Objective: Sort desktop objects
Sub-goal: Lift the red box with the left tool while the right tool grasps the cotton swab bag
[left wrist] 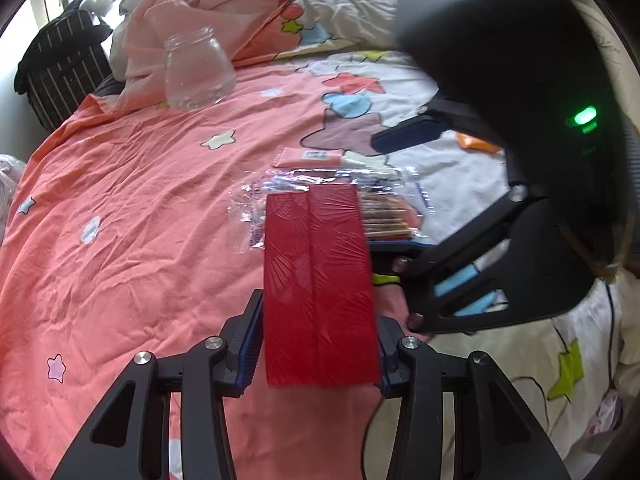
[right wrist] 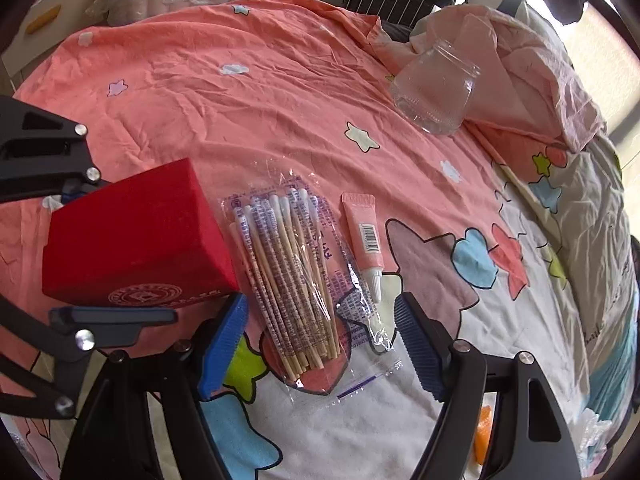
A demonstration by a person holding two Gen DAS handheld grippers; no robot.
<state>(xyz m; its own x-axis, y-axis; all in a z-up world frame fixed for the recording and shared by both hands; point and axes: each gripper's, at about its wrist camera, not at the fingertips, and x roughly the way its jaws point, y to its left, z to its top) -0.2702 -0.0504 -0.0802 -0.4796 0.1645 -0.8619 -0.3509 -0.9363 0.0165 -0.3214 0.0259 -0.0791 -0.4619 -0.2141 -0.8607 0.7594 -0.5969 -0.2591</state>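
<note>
Bedroom scene, with a wrinkled coral-pink bedsheet (right wrist: 248, 112) printed with small stars, giving way to a white quilt (right wrist: 440, 360) with bright cartoon stars. Behind, a rumpled pale pink blanket (left wrist: 208, 4) and a dark striped bag (left wrist: 60, 68) near a bright window.

Left gripper (left wrist: 318, 344) pinching a red box (left wrist: 318, 280) between its blue pads, one pad against each long side. From the right wrist view, same red box (right wrist: 132, 232) tilted, with a round white emblem on its near face, just left of a clear plastic packet of wooden cotton swabs (right wrist: 292, 280).

Right gripper (right wrist: 322, 344) spread wide, blue pads (right wrist: 222, 344) well apart, straddling the lower end of the swab packet without touching it. Just right of the packet, a small pink tube (right wrist: 364, 236) with a barcode and white nozzle, lying flat.

Farther back, an empty clear glass jar (right wrist: 436, 88), upright on the sheet at the blanket's edge, well apart from the other items. Small orange object (right wrist: 482, 432) at the lower right, partly hidden.
</note>
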